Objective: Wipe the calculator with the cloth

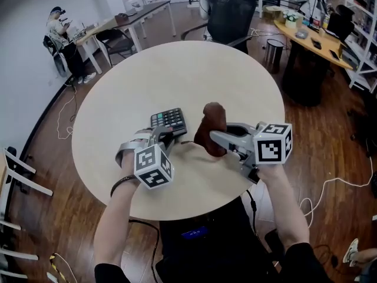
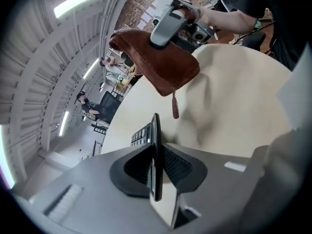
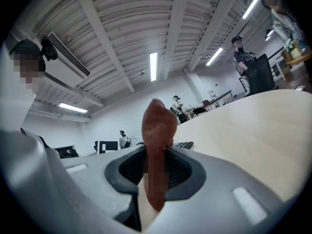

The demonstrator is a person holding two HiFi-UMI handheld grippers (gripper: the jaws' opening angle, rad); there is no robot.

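Observation:
A dark calculator [image 1: 169,121] lies on the round beige table [image 1: 177,75], left of centre. My left gripper [image 1: 166,135] is shut on its near edge. In the left gripper view the calculator [image 2: 155,150] shows edge-on as a thin dark slab pinched between the pads of that gripper [image 2: 156,172]. My right gripper [image 1: 215,137] is shut on a brown cloth [image 1: 212,128], held bunched just right of the calculator and above the table. The cloth [image 3: 157,126] sticks up between the right gripper's [image 3: 156,174] pads, with the calculator [image 3: 184,144] behind it. From the left, the cloth [image 2: 156,57] hangs from the right gripper [image 2: 168,26].
A black office chair [image 1: 232,16] stands at the table's far side, with a metal bin [image 1: 274,52] to its right. Desks line the back, and a person [image 1: 62,34] sits at the far left. White chair frames [image 1: 15,175] stand left; cables lie on the wooden floor.

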